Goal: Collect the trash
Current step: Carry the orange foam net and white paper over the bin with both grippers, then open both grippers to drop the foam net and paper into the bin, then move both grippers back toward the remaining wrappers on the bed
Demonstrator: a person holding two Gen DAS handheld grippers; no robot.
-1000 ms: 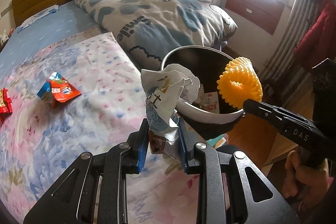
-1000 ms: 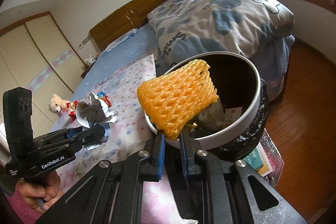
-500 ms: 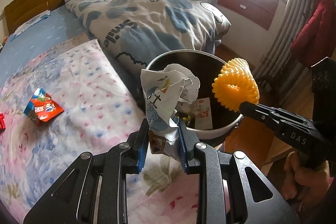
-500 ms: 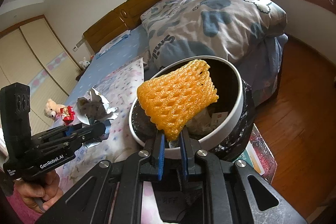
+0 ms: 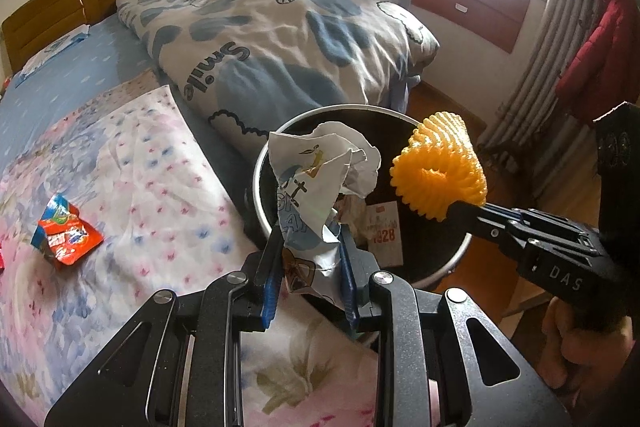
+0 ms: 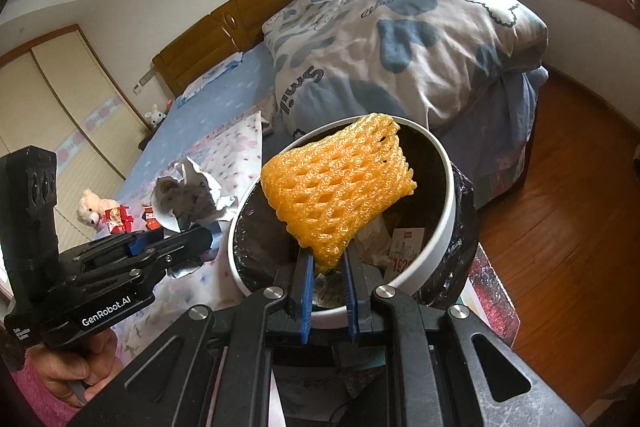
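My left gripper (image 5: pixel 308 247) is shut on a crumpled white printed wrapper (image 5: pixel 316 179) and holds it at the near rim of the round bin (image 5: pixel 264 211), which has a white rim and a black liner. My right gripper (image 6: pixel 326 259) is shut on an orange foam fruit net (image 6: pixel 340 183), held above the bin's (image 6: pixel 448 211) opening. The net also shows in the left wrist view (image 5: pixel 440 171), over the bin's right side. Paper trash lies inside the bin. A red and blue snack wrapper (image 5: pixel 66 227) lies on the bed to the left.
The bin stands on the floor against the bed edge. A floral sheet (image 5: pixel 140 187) covers the near bed and a blue and white duvet (image 5: pixel 280 35) is piled behind the bin. More red wrappers (image 6: pixel 120 219) and a teddy bear (image 6: pixel 92 207) lie far left. Wooden floor (image 6: pixel 560 207) lies to the right.
Both grippers have moved closer to the bin with their trash still held. The orange net is now further over the bin's opening.
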